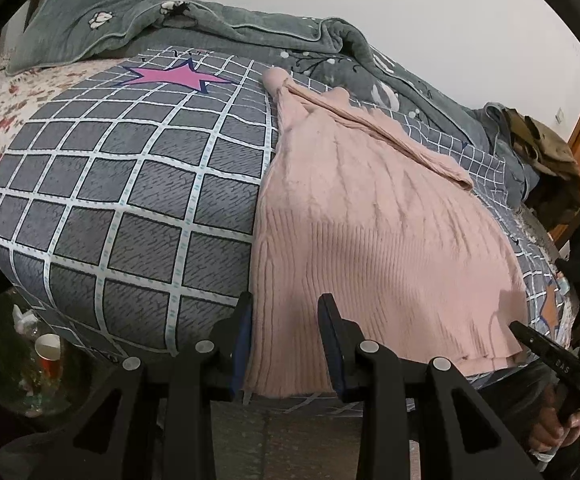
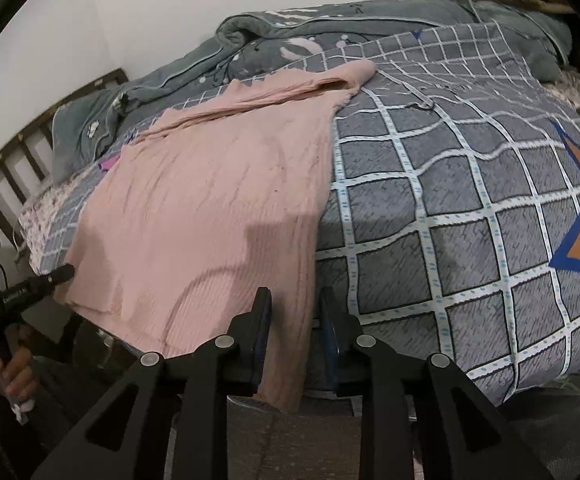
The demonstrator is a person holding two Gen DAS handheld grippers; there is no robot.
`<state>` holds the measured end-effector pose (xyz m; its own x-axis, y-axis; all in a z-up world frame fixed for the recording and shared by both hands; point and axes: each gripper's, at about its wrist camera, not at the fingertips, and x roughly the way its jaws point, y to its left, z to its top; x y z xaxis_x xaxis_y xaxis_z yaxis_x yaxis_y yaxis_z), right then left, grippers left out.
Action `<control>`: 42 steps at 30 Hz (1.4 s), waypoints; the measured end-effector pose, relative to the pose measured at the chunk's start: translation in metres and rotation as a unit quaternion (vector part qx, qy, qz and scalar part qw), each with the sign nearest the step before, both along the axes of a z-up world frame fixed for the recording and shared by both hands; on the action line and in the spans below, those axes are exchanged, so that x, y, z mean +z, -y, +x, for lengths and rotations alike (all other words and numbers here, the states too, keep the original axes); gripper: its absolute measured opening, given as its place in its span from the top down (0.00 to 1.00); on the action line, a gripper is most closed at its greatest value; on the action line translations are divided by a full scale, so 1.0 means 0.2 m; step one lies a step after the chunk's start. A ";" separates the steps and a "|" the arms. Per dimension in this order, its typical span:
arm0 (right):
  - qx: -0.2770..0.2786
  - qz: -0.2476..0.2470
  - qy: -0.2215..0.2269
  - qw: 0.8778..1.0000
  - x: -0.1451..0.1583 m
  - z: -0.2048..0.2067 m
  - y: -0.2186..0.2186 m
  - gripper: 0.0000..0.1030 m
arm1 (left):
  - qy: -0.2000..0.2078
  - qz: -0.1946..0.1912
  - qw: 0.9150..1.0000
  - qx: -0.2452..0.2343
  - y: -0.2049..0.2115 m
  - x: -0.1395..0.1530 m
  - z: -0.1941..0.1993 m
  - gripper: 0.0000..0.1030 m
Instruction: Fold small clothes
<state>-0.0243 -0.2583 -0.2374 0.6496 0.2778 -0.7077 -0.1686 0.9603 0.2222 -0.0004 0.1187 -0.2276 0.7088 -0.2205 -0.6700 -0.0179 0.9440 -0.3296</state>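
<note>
sweater point(image 1: 370, 232), pink and ribbed, lies spread on the grey checked bedcover point(image 1: 102, 184), its hem hanging a little over the near edge of the bed and its sleeves already folded in across the far part of the body. the left gripper point(image 1: 286, 312) sits at the hem's left corner and the right gripper point(image 2: 296, 306) at the hem's right corner, each with its fingers narrowly parted and the knit edge between them; whether the pads actually press the cloth cannot be told from either view, since the contact is hidden by the fabric draping over the bed's edge.

the step in hand looks like taking hold of the two hem corners, ready for the fold that brings the bottom up toward the collar. the next move calls for a sure pinch at both corners, then an even lift and carry to the far side, keeping the hem taut so the folded sleeves are not dragged out of place.
</note>
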 end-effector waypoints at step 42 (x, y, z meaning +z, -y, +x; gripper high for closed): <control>0.013 0.253 0.030 0.967 0.24 -0.01 0.23 0.95 | 0.060 -0.211 0.975 0.019 -0.20 0.34 -0.04 0.93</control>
<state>-0.0267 -0.3050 -0.1886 0.6733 0.5951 -0.4388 -0.2172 0.7264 0.6520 -0.0084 0.1589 -0.1588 0.7892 -0.4311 -0.4374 0.0118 0.7227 -0.6910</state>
